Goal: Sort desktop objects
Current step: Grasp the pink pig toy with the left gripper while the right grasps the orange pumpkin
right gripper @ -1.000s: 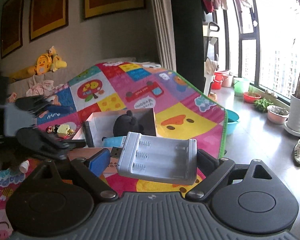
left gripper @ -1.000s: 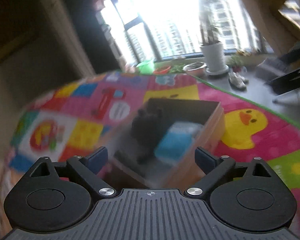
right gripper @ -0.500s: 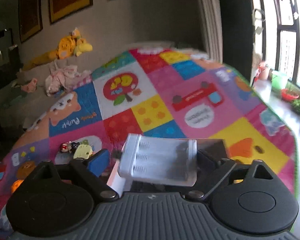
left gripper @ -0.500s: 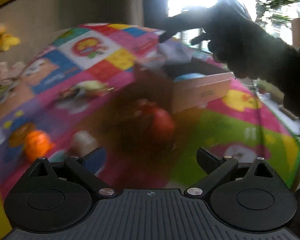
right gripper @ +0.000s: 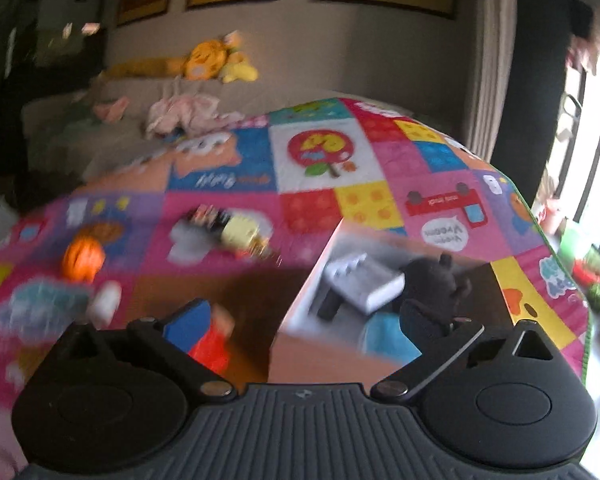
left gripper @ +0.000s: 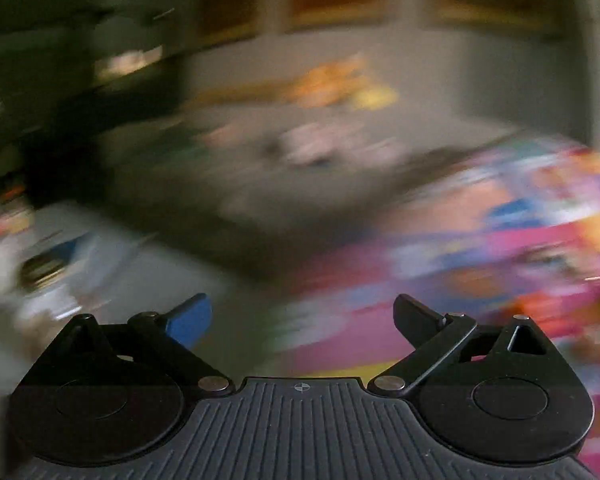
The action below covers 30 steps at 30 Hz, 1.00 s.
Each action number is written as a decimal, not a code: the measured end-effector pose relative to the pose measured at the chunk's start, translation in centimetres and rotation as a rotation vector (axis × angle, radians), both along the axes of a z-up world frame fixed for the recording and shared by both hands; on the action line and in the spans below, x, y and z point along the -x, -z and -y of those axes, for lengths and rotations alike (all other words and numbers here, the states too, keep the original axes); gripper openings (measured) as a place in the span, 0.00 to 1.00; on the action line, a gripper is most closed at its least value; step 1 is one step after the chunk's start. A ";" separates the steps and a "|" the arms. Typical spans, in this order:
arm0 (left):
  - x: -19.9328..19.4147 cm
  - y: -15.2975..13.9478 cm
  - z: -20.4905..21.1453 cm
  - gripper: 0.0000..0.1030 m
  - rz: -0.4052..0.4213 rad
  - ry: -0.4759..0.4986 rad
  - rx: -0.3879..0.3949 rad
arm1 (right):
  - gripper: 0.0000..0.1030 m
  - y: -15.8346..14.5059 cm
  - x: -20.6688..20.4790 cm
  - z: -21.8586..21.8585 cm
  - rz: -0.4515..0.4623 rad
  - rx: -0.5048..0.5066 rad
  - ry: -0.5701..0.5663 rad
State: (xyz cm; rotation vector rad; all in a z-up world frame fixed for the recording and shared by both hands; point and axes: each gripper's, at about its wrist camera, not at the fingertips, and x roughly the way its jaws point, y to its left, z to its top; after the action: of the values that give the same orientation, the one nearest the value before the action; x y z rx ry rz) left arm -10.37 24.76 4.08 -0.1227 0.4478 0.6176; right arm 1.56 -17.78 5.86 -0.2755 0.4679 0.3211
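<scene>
- While its jaws are opening wide, the right gripper [right gripper: 302,318] holds nothing; fingers apart over the cardboard box [right gripper: 300,344].
- Left gripper [left gripper: 302,318] also spread wide, empty; view too blurred to tell what's under it.
- Grey battery case [right gripper: 362,280] lies in the box beside a black plush toy [right gripper: 436,280].
- Farther out on the play mat [right gripper: 380,160]: orange ball [right gripper: 83,258], yellow toy [right gripper: 242,232].
</scene>
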 end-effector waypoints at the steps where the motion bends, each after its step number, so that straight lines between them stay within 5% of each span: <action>1: 0.2 1.0 -1.9 0.96 -0.051 -0.078 0.020 | 0.98 0.5 0.7 -0.2 -0.001 0.019 -0.004; 3: 1.2 3.6 -5.3 0.75 -0.142 -0.204 0.101 | 0.98 1.2 1.9 -0.5 -0.010 0.041 -0.011; 8: 2.6 9.1 -9.3 0.72 -0.212 -0.290 0.322 | 0.98 2.0 2.8 -1.3 -0.041 0.060 -0.020; 11: 2.0 10.1 -10.5 0.70 -0.243 -0.314 0.277 | 0.98 1.4 2.6 -2.4 -0.031 0.065 -0.034; 14: 1.7 10.3 -10.8 0.52 -0.278 -0.291 0.241 | 0.98 0.5 2.4 -4.4 0.009 0.078 -0.097; 18: 1.8 10.6 -10.8 0.50 -0.279 -0.300 0.190 | 0.98 -0.5 2.1 -8.1 0.053 0.102 -0.206; 24: 3.4 6.0 -8.6 0.50 -0.182 -0.298 0.013 | 0.98 -0.5 -0.6 -15.3 0.021 0.080 -0.353; 30: 3.3 0.7 -3.9 0.50 -0.039 -0.084 0.013 | 0.97 1.8 -5.5 -22.0 -0.105 0.050 -0.354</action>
State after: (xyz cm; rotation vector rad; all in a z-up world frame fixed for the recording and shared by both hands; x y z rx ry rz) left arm -13.64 28.66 3.42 -0.1424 0.4864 0.7009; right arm 7.01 4.24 4.06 -0.3923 0.5309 0.6717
